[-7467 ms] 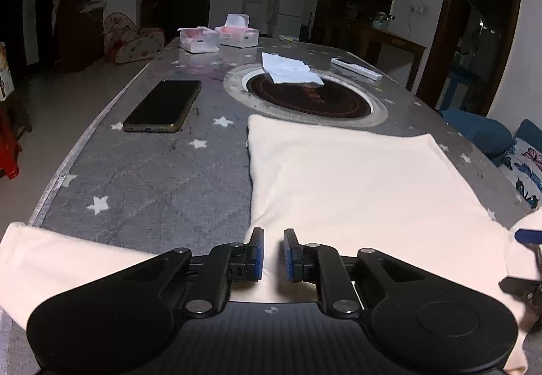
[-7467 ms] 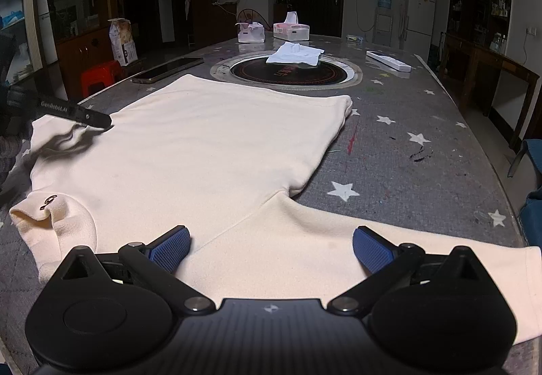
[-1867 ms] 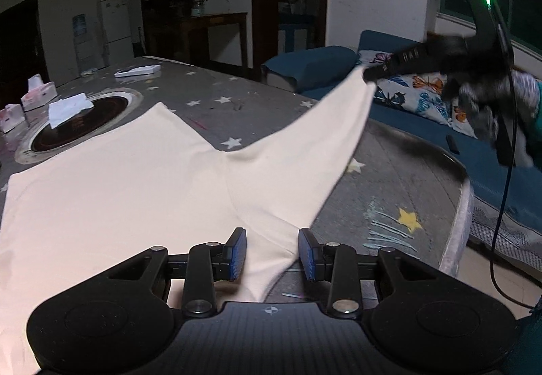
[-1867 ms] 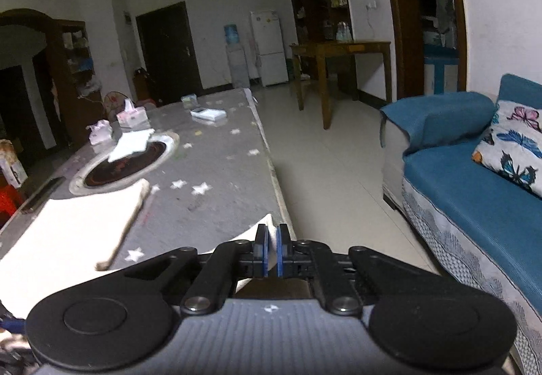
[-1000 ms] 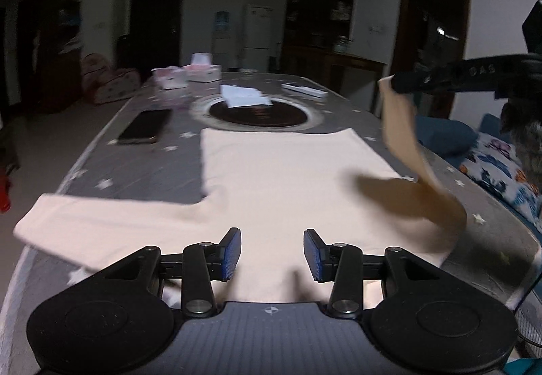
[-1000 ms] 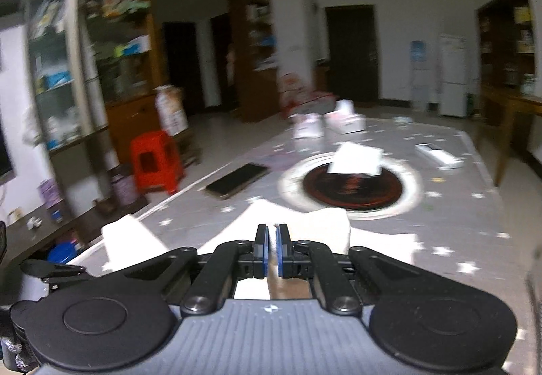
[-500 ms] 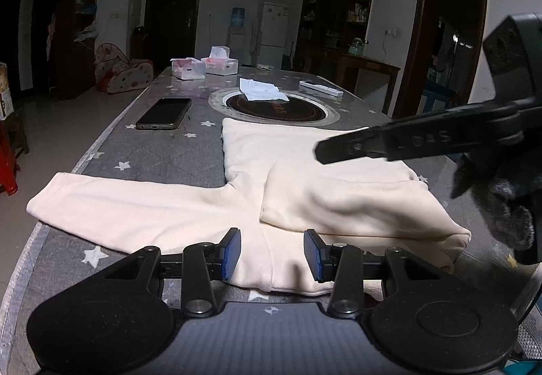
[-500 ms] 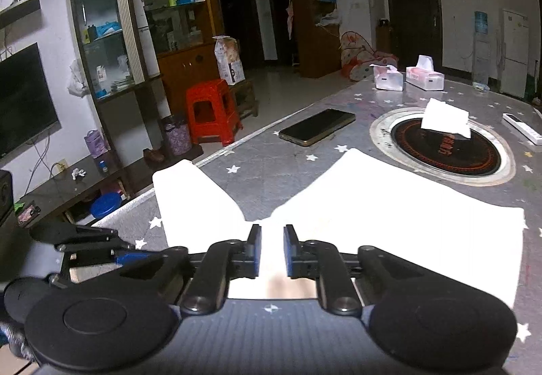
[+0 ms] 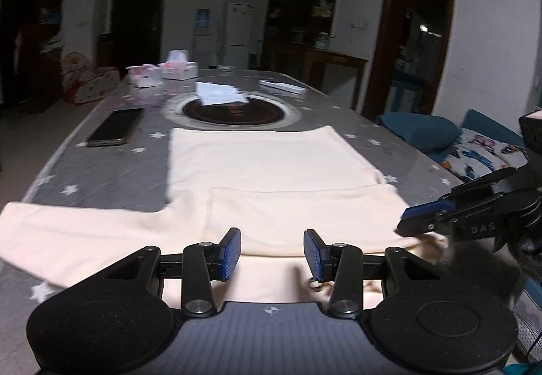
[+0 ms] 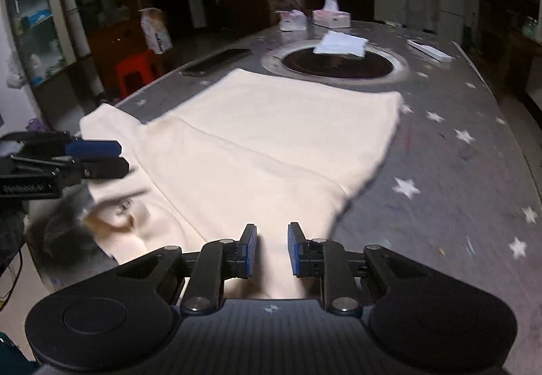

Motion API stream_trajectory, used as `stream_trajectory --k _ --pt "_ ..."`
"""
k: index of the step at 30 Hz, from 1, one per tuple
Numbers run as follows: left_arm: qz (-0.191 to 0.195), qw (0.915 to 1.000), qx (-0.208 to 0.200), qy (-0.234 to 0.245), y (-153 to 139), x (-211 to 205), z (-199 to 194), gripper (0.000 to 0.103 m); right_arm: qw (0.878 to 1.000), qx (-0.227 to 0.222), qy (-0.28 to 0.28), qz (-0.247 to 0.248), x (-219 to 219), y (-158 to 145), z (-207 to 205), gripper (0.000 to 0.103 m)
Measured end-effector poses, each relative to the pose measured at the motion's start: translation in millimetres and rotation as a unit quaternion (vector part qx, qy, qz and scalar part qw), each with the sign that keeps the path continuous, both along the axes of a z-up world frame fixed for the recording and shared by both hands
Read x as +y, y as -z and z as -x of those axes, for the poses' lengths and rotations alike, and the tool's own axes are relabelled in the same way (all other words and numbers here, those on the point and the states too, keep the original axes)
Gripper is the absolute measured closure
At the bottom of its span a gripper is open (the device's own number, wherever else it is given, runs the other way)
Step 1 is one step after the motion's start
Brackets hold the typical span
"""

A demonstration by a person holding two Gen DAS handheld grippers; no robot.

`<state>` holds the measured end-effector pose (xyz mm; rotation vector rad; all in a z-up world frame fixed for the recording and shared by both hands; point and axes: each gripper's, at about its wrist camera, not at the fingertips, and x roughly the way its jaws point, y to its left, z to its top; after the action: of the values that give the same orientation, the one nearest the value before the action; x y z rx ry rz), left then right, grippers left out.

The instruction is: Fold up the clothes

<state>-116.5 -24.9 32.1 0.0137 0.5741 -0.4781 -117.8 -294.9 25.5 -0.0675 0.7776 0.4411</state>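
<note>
Mid-fold: one sleeve laid flat across the chest, other sleeve (image 9: 78,233) left to do. Next move prob. calls for a pinch at that cuff, off to the far side of the left gripper (image 9: 272,255), then a carry across the body.

Left gripper: jaws apart, nothing between the pads, cloth lying just under & ahead. Right gripper (image 10: 271,251): jaws slightly apart, cloth beneath, not pinched (folded edge right at its tips).

Cream top (image 10: 271,124) spread on the star-print table (image 10: 440,172), smooth, thick-looking, hem end farthest from both tools.
</note>
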Motion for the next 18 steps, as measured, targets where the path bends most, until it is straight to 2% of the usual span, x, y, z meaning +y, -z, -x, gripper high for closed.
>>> stream_trajectory --k 5,11,18 --pt "-0.004 0.9995 0.01 0.029 4.8 -15.3 0.1 0.059 1.0 0.0 0.001 0.014 -6.8 -3.1 2.3 0.084" --pt "-0.01 0.9983 0.031 0.047 15.3 -24.9 5.7 0.059 0.999 -0.042 0.002 0.02 2.5 -16.6 -13.5 0.084" --pt "-0.011 0.9986 0.034 0.039 14.2 -19.8 7.4 0.059 0.999 -0.033 0.011 0.023 5.6 0.0 -39.8 0.083"
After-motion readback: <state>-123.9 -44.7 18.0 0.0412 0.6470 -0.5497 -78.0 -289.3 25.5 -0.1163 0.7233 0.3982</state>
